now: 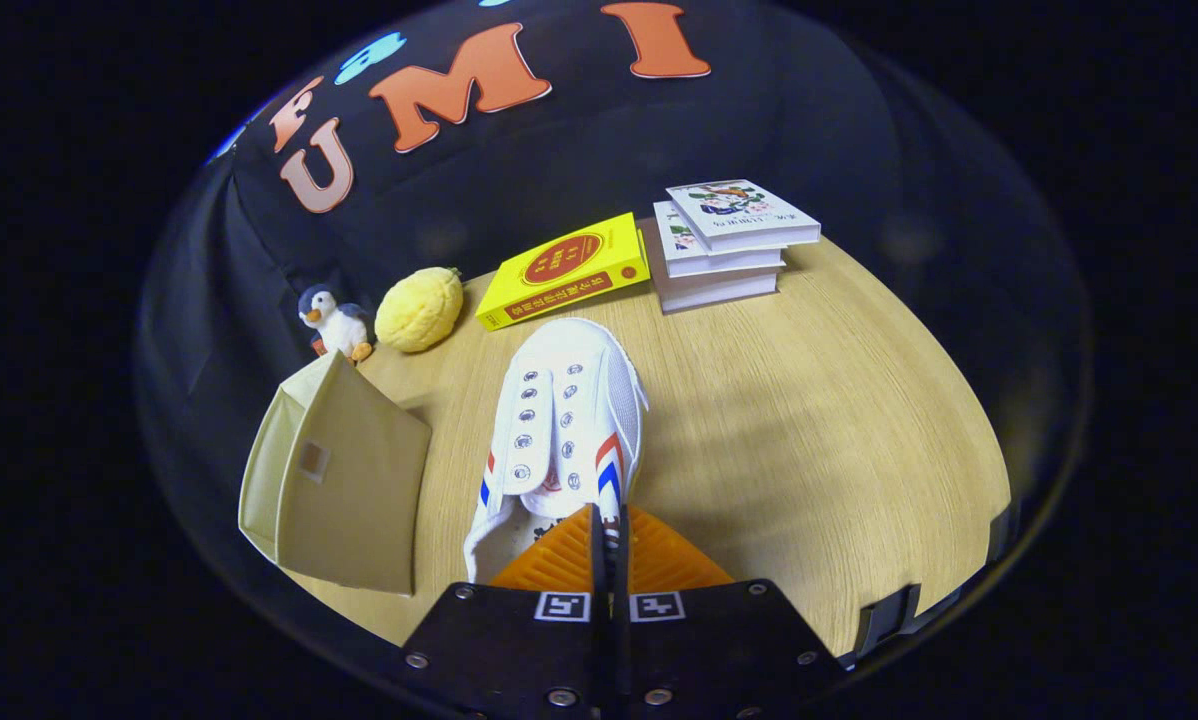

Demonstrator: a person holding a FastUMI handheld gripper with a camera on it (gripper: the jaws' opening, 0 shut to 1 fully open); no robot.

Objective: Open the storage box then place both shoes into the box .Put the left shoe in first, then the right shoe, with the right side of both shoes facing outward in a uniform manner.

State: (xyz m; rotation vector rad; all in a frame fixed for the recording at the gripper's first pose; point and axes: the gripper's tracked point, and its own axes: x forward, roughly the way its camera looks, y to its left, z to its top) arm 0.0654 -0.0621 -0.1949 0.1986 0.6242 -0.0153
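On the table, the storage box sits left of the fingers, its opening turned away and unseen. The claw is pinched narrow on the heel of the white shoe, hiding that heel; whether the shoe is lifted is unclear.

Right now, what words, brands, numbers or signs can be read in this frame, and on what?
Nothing reads clearly.
yellow book: cover and spine print, too blurred to read.
stack of books: cover print, too small.
white shoe: red mark on the tongue, unreadable.
storage box: small patch, no legible text.
tongs, shut on the white shoe's heel rim: two square code markers behind them, no words.
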